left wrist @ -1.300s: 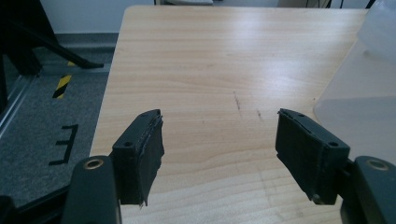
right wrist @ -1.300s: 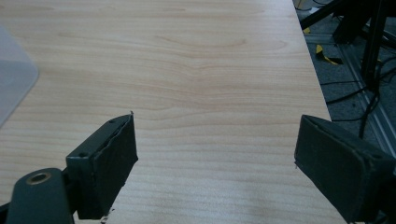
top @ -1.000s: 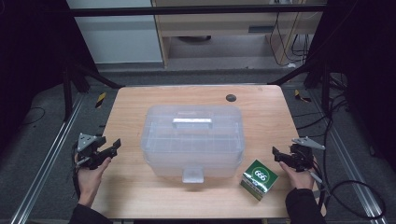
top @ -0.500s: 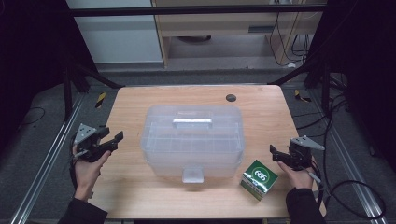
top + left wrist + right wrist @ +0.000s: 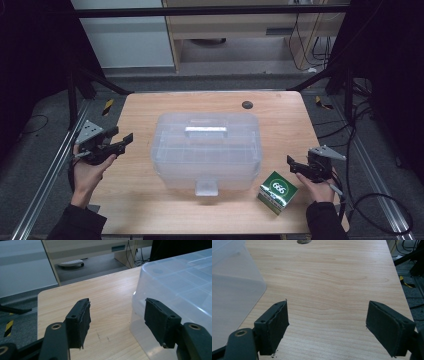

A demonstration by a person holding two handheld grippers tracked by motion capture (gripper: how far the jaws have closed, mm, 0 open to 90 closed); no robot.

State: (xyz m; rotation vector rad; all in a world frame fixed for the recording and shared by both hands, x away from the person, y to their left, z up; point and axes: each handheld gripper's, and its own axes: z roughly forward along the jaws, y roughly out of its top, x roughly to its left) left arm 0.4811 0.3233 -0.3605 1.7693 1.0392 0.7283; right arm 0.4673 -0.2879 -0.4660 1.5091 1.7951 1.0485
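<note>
The big see-through plastic box with a lid (image 5: 207,150) sits in the middle of the light wooden table (image 5: 280,112) and blocks the way across. The left gripper (image 5: 120,139) has bare wood between it and the box's left wall. The small green carton with white numbers (image 5: 277,192) stands just beside the box's front right corner, near the right gripper (image 5: 291,165). Behind the box, the table is bare but for a small dark round hole (image 5: 247,105)
</note>
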